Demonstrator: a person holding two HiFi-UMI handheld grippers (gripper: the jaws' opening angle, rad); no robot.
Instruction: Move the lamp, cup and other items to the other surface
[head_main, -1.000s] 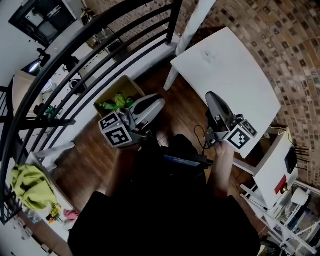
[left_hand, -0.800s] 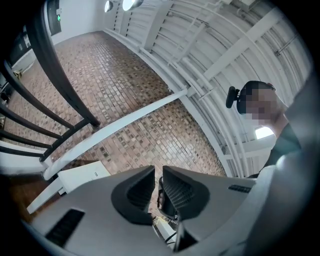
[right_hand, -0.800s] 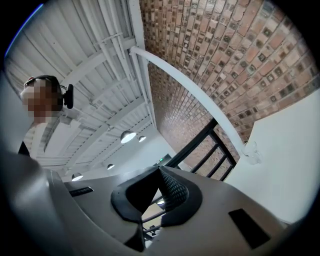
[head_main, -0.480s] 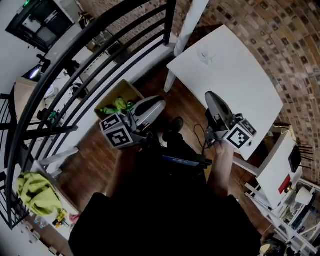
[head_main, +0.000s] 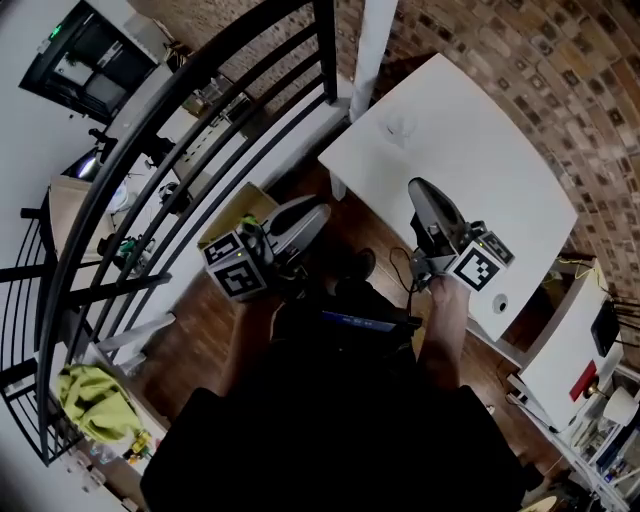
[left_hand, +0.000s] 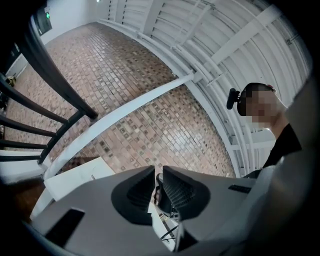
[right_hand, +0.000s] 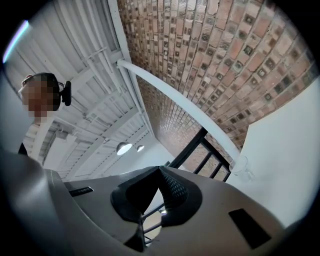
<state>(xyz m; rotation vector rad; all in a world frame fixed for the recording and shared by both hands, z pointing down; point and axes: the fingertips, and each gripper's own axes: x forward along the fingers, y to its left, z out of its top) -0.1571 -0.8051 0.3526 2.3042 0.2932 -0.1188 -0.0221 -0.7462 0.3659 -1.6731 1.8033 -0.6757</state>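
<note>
A clear glass cup (head_main: 399, 127) stands alone near the far corner of the white table (head_main: 480, 190); the right gripper view also shows the cup (right_hand: 241, 167) on the table (right_hand: 287, 145). My left gripper (head_main: 318, 208) is held over the wooden floor, left of the table, its jaws shut with nothing between them (left_hand: 157, 186). My right gripper (head_main: 418, 187) hovers at the table's near edge, well short of the cup, also shut and empty (right_hand: 159, 172). Both point upward toward the brick wall and ceiling.
A black railing (head_main: 200, 130) runs along the left with a white post (head_main: 365, 40) at the table's corner. A cardboard box (head_main: 232, 208) holding green things sits on the floor by the left gripper. A white desk (head_main: 560, 350) stands at right, a yellow-green cloth (head_main: 90, 400) at lower left.
The view has swung a little, so the table and cup sit lower and further left in the frame. Both grippers stay shut and keep about the same place in view.
</note>
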